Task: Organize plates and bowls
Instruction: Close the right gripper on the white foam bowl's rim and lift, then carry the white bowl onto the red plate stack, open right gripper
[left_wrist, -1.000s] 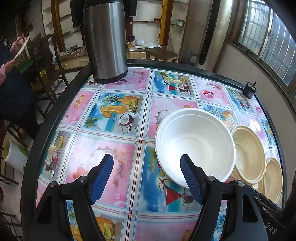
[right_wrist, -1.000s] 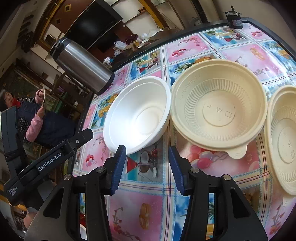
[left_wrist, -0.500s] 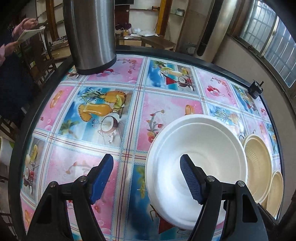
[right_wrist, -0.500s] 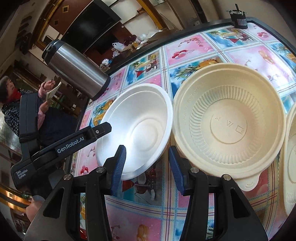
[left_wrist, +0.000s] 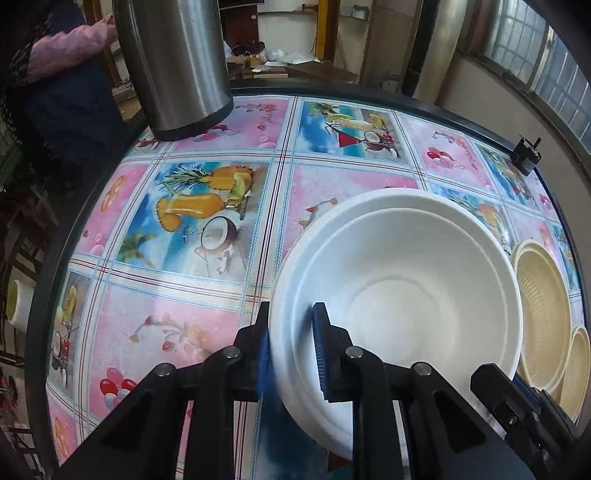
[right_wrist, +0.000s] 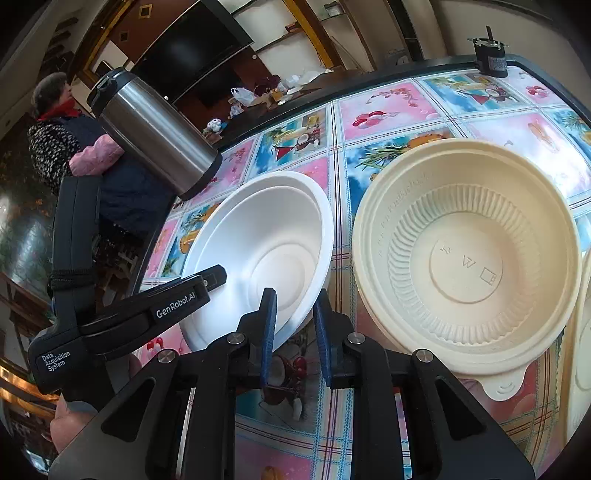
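White bowl (left_wrist: 406, 295) empty, rim pinched by left gripper (left_wrist: 291, 350); right gripper (right_wrist: 293, 332) also clamps rim.

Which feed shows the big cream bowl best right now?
The right wrist view: the cream bowl fills it, with whole rim, ribbed inside and pull tab visible. In the left wrist view it is only a squeezed sliver at the right edge, partly hidden behind the white bowl.

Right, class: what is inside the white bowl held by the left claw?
The white bowl holds no food. A second rim line suggests another white bowl nested inside. One pad of the left claw sits inside the wall and hides a strip of it.
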